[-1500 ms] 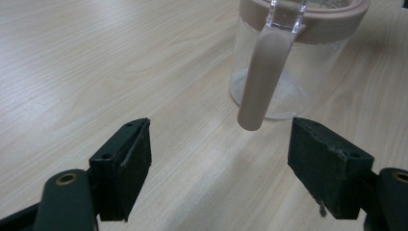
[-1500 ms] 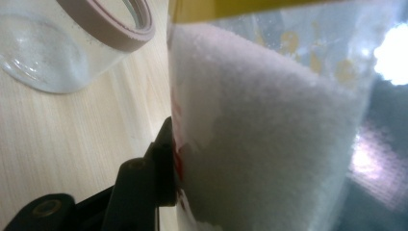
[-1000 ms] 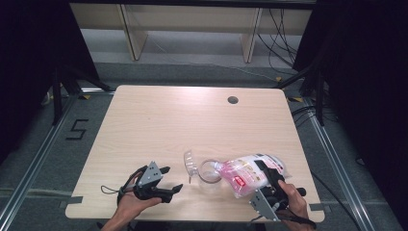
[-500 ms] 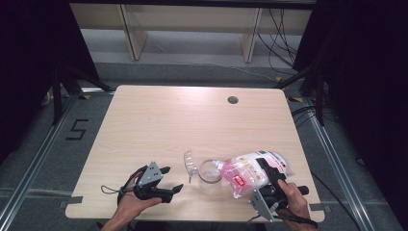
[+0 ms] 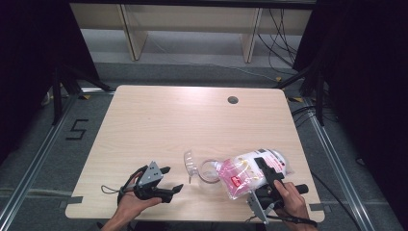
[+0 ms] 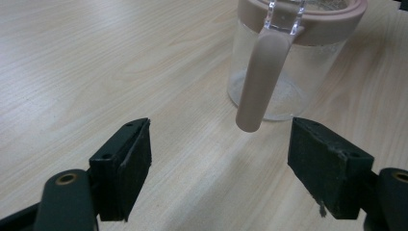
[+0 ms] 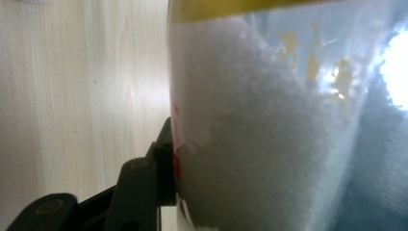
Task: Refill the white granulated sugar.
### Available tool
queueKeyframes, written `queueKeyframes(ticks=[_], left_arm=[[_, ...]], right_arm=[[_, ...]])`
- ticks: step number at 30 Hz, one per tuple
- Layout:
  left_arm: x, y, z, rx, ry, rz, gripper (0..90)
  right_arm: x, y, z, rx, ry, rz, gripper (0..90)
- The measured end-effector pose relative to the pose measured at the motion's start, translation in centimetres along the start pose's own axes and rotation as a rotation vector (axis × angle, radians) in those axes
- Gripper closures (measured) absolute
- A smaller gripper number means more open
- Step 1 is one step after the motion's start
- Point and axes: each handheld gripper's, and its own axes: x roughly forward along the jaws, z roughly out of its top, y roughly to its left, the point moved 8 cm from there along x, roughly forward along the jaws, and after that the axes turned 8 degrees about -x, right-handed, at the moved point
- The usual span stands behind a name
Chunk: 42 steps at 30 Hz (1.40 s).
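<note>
The right tool pinches a clear plastic bag of white powder; the left tool stands spread wide, empty, facing a clear glass jar.

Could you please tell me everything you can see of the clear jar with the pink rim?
The jar is a small clear container, seemingly glass or plastic, standing upright on the wooden table. A dusty-pink rim rings its top, and a pink handle hangs down from a clear hinge. It looks empty. The bag of white granules, gripped by the right gripper, tilts over its mouth.
</note>
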Motion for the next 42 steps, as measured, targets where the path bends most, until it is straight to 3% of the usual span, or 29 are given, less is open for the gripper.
queueKeyframes(ticks=[1,3,5,6,7,9,10,12,13,15,17,19,20,21,22,24,32,35,37,39,42], left_arm=[[0.0,0.0,-0.01,0.0,0.001,0.001,23.1],[0.04,-0.07,-0.05,-0.01,0.001,-0.001,23.1],[0.02,0.07,-0.14,-0.001,0.014,0.006,23.1],[0.13,-0.15,-0.07,-0.019,0.001,-0.004,23.1],[0.13,-0.15,-0.07,-0.019,0.002,-0.004,23.1],[0.13,-0.09,-0.12,-0.011,0.008,-0.008,23.1],[0.13,-0.03,-0.12,-0.007,0.01,-0.005,23.1],[0.14,-0.05,-0.12,-0.009,0.009,-0.007,23.1],[0.11,0.0,-0.05,0.002,0.005,-0.007,23.1],[0.09,0.03,-0.05,0.002,0.006,-0.004,23.1],[0.09,0.04,-0.05,0.002,0.005,-0.004,23.1],[0.1,0.04,-0.05,0.003,0.006,-0.006,23.1],[0.1,0.05,-0.05,0.003,0.007,-0.006,23.1],[0.11,0.05,-0.06,0.002,0.007,-0.006,23.1],[0.11,0.04,-0.06,0.001,0.006,-0.005,23.1],[0.12,0.03,-0.06,0.001,0.006,-0.005,23.1],[0.11,0.04,-0.06,0.002,0.006,-0.005,23.1],[0.1,0.05,-0.06,0.002,0.008,-0.006,23.1],[0.11,0.03,-0.08,0.003,0.008,-0.006,23.1],[0.12,0.03,-0.07,0.003,0.007,-0.005,23.1],[0.12,0.05,-0.07,0.001,0.006,-0.005,23.1]], right_arm=[[-0.02,0.05,0.01,0.001,0.005,0.001,55.3],[0.0,-0.29,0.14,-0.069,0.004,-0.002,55.3],[-0.01,-0.18,0.1,-0.061,0.012,-0.001,55.4],[0.05,-0.18,0.07,-0.065,0.016,0.0,55.5],[0.07,0.01,-0.02,-0.036,0.019,-0.005,55.5],[0.12,-0.1,-0.06,-0.07,0.025,-0.012,55.6],[0.11,-0.33,0.01,-0.118,0.031,-0.009,55.6],[0.09,-0.31,0.0,-0.11,0.034,-0.011,55.6],[0.03,-0.09,-0.05,-0.063,0.039,-0.009,55.7],[0.07,-0.24,0.01,-0.101,0.044,-0.012,55.8],[0.06,-0.14,0.0,-0.092,0.049,-0.022,55.8],[-0.02,-0.51,0.09,-0.142,0.051,-0.02,55.9],[0.07,-0.46,0.21,-0.143,0.041,-0.016,55.9],[0.04,-0.15,0.14,-0.101,0.046,-0.012,55.9],[0.12,-0.15,0.19,-0.107,0.044,-0.02,55.9],[0.12,-0.54,0.4,-0.171,0.045,-0.02,56.1],[0.23,-0.06,0.41,-0.139,0.057,-0.02,56.3],[0.27,-0.41,0.54,-0.188,0.059,-0.027,56.5],[0.3,-0.25,0.48,-0.178,0.06,-0.024,56.5],[0.39,-0.56,0.64,-0.23,0.045,-0.04,56.6],[0.42,-0.35,0.67,-0.218,0.045,-0.036,56.6]])
